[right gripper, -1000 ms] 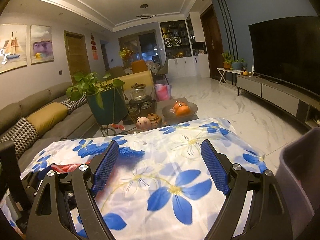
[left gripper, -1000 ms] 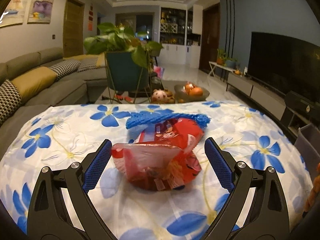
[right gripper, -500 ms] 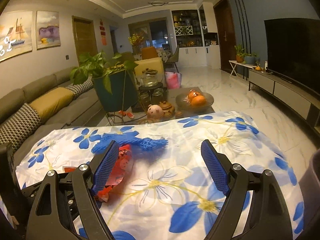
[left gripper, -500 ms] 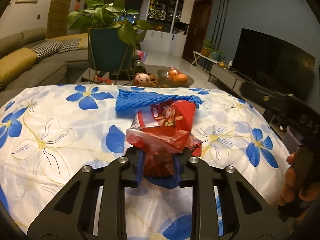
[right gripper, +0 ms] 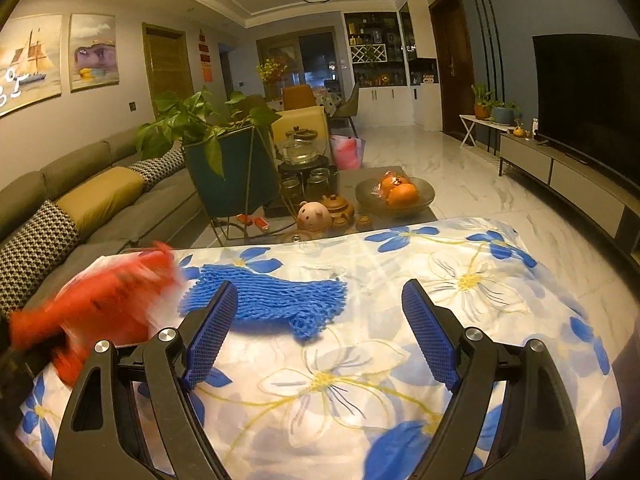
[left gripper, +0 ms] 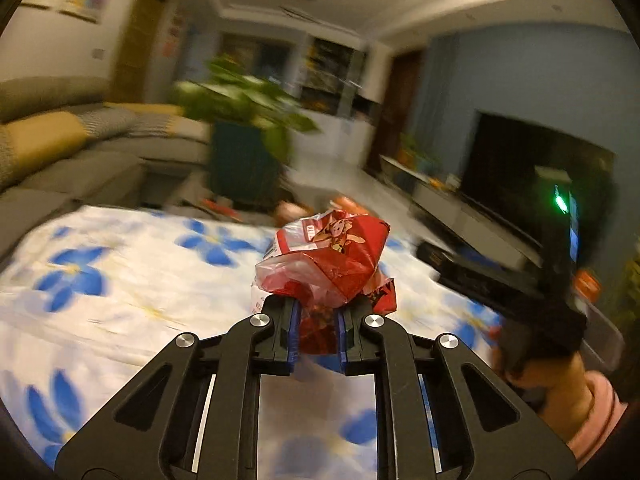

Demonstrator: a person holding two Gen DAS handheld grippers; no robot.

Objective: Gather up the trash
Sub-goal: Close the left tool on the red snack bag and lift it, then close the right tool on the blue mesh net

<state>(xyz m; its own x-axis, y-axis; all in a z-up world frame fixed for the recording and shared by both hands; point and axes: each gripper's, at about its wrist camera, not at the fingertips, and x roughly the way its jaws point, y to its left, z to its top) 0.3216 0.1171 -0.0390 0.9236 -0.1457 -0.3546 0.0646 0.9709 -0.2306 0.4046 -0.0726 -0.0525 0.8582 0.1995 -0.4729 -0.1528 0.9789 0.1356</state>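
Red snack wrapper (left gripper: 332, 256): crumpled, glossy, printed with a cartoon figure and edged in clear film, its lower end pinched between the blue pads of the closing left tongs (left gripper: 316, 336), the rest bunched above them and clear of the flower-print tabletop (right gripper: 500, 320). In the right wrist view it appears only as a red blur at the tabletop's left edge. Blue foam net sleeve (right gripper: 272, 300): flattened, lying on the cloth near the far edge, frayed end toward the middle.

Glossy crinkled plastic wrapper (left gripper: 332, 256), blue foam mesh net (right gripper: 276, 300), smooth printed cloth cover (right gripper: 460, 320).
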